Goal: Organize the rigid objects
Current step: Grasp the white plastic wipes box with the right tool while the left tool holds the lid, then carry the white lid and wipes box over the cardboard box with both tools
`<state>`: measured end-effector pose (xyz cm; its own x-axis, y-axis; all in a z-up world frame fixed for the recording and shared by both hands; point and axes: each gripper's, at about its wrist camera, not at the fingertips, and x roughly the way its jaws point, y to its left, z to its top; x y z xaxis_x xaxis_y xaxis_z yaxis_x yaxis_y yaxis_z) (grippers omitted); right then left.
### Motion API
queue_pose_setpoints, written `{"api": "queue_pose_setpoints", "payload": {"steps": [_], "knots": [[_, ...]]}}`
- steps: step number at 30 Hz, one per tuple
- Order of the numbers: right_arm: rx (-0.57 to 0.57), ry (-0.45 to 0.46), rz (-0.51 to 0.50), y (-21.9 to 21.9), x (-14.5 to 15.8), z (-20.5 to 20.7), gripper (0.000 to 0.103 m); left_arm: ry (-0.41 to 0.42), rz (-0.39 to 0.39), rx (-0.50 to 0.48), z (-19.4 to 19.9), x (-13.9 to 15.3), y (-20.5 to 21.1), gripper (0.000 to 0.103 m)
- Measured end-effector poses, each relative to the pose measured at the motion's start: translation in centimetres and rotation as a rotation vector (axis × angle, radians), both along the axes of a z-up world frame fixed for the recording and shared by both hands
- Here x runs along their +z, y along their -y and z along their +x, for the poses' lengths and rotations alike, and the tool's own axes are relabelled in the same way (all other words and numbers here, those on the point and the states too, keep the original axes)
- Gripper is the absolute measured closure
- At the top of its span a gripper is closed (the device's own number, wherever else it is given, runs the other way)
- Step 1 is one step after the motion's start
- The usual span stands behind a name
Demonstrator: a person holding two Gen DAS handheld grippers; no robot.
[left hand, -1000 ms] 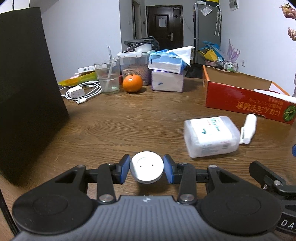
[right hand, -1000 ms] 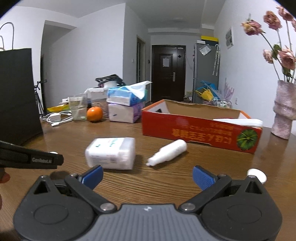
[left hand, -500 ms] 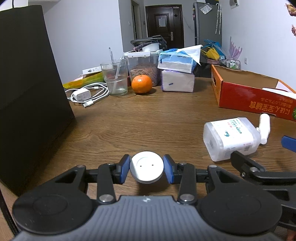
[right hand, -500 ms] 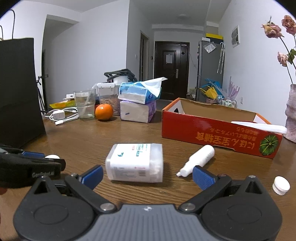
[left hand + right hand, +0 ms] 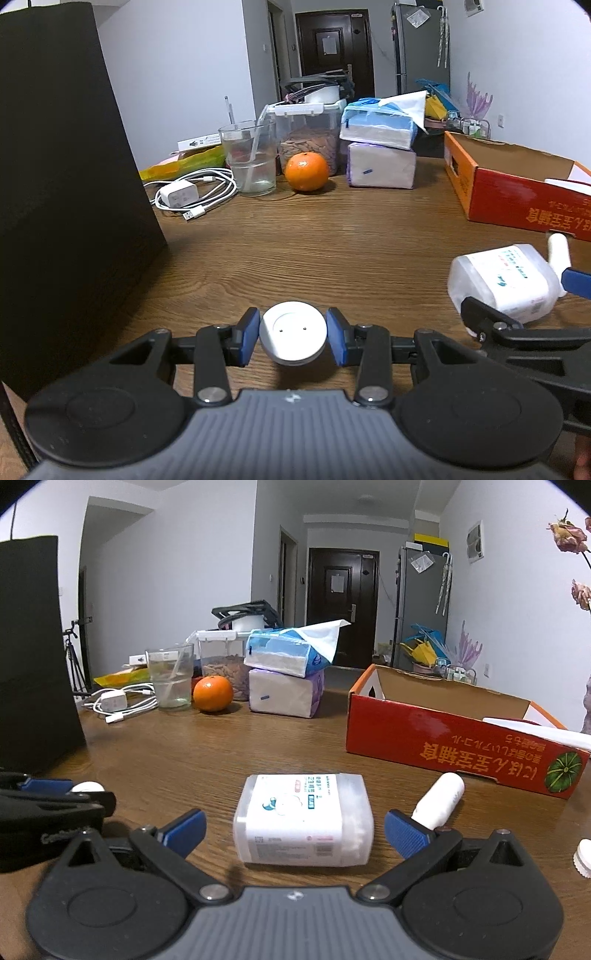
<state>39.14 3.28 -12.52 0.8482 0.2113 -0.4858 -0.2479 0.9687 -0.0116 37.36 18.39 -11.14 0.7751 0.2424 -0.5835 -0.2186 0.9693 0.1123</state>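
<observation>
My left gripper [image 5: 293, 336] is shut on a round white lid [image 5: 293, 338], held low over the wooden table. It also shows at the left in the right wrist view [image 5: 51, 794]. My right gripper [image 5: 295, 827] is open, its blue pads on either side of a clear plastic box of cotton swabs [image 5: 304, 821] lying on the table. That box also shows at the right in the left wrist view [image 5: 506, 282]. A small white bottle [image 5: 439, 801] lies just right of the box. Another white cap [image 5: 585, 856] sits at the far right.
An open red cardboard box [image 5: 461, 738] stands at the right. A black bag [image 5: 62, 192] stands at the left. At the back are a glass [image 5: 251, 158], an orange [image 5: 306, 171], a charger with cable [image 5: 184, 194], tissue packs [image 5: 380, 147] and a food container [image 5: 306, 129].
My right gripper has moved forward and left until the swab box lies between its open pads. My left gripper keeps hold of the white lid and has shifted slightly.
</observation>
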Motion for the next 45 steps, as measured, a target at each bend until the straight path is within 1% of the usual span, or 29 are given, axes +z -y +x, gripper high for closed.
{"api": "queue_pose_setpoints", "payload": {"steps": [9, 12, 14, 15, 16, 17, 23, 34, 45], "knots": [[-0.033, -0.035, -0.027, -1.3, -0.3, 1.9, 0.0, -0.014, 0.001, -0.011, 1.3, -0.5, -1.1, 0.063], [-0.047, -0.052, -0.029, -1.6, -0.4, 2.6, 0.002, -0.012, 0.004, -0.012, 1.7, -0.5, -1.3, 0.063], [-0.051, -0.06, -0.023, -1.7, -0.5, 2.9, 0.005, -0.011, -0.003, -0.014, 1.9, -0.5, -1.4, 0.063], [-0.051, -0.064, -0.024, -1.8, -0.5, 3.1, 0.009, -0.01, -0.003, -0.016, 1.9, -0.5, -1.4, 0.063], [-0.052, -0.068, -0.026, -1.9, -0.6, 3.3, 0.017, -0.011, -0.004, -0.018, 1.9, -0.5, -1.4, 0.063], [-0.049, -0.074, -0.03, -2.0, -0.6, 3.4, 0.021, -0.012, -0.004, -0.02, 1.9, -0.6, -1.3, 0.063], [-0.012, -0.073, -0.022, -2.1, -0.5, 3.2, 0.022, -0.007, -0.006, -0.022, 1.9, -0.5, -1.3, 0.063], [0.002, -0.028, 0.015, -1.3, 0.4, 2.2, 0.022, 0.01, -0.005, 0.001, 1.6, -0.2, -1.1, 0.063], [0.003, 0.003, 0.061, 0.3, 1.7, 1.8, 0.022, 0.04, 0.003, 0.003, 1.4, 1.5, 0.8, 0.063]]}}
